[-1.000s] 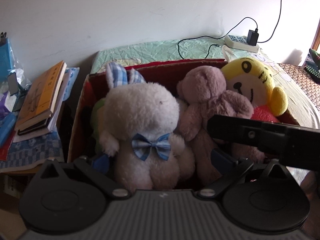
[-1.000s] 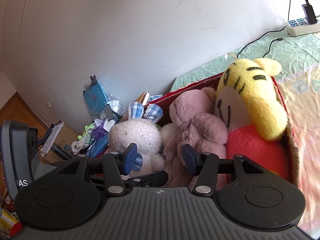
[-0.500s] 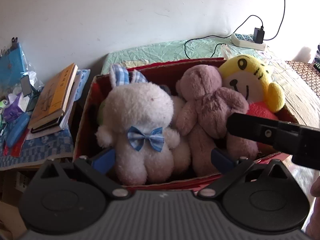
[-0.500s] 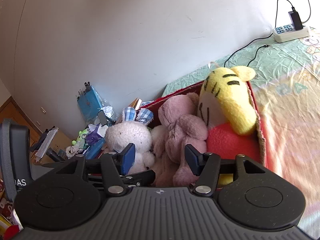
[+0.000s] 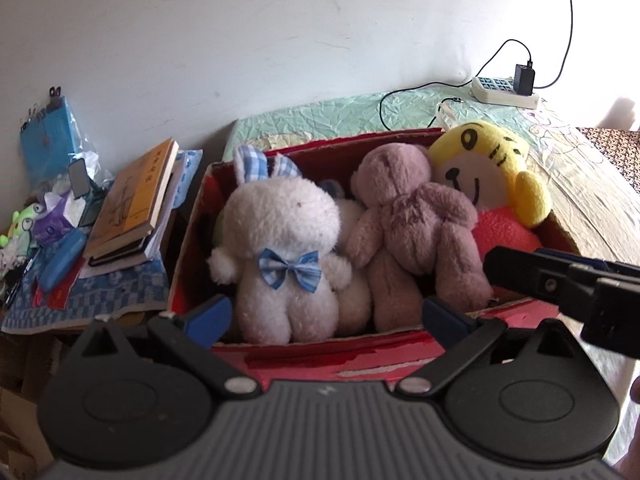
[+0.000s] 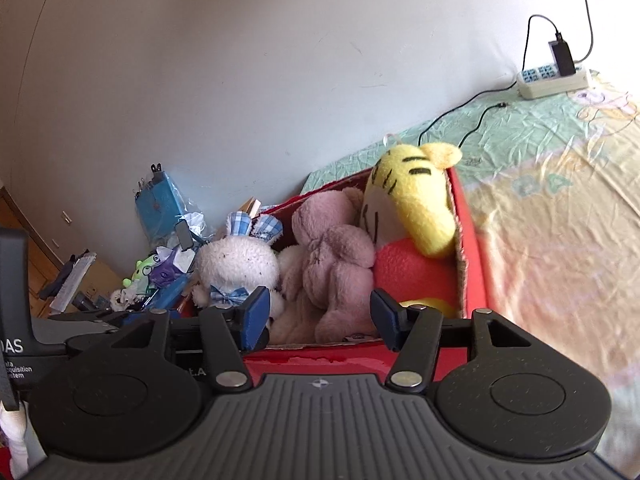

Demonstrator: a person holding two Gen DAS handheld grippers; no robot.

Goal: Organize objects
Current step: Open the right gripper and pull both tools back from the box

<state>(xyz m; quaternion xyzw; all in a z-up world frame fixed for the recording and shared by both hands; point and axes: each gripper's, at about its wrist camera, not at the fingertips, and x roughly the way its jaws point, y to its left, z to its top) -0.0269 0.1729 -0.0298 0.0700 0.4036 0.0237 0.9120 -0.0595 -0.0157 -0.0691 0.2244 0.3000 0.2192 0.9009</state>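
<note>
I see the bed (image 5: pixel 580 168) bearing the red cardboard box (image 5: pixel 320 354), in which the yellow tiger plush (image 5: pixel 488 168), pink bear (image 5: pixel 412 220) and white rabbit (image 5: pixel 280 232) sit side by side, while my left gripper (image 5: pixel 326 316) and right gripper (image 6: pixel 318 314) hover before it, jaws apart, gripping nothing.

Only part of a white label was legible, on the dark body of the left gripper (image 6: pixel 24 344) at the right wrist view's left edge: "DAS", then "quisition" and "stem". The orange book's (image 5: pixel 136 196) cover characters were too small to read.
</note>
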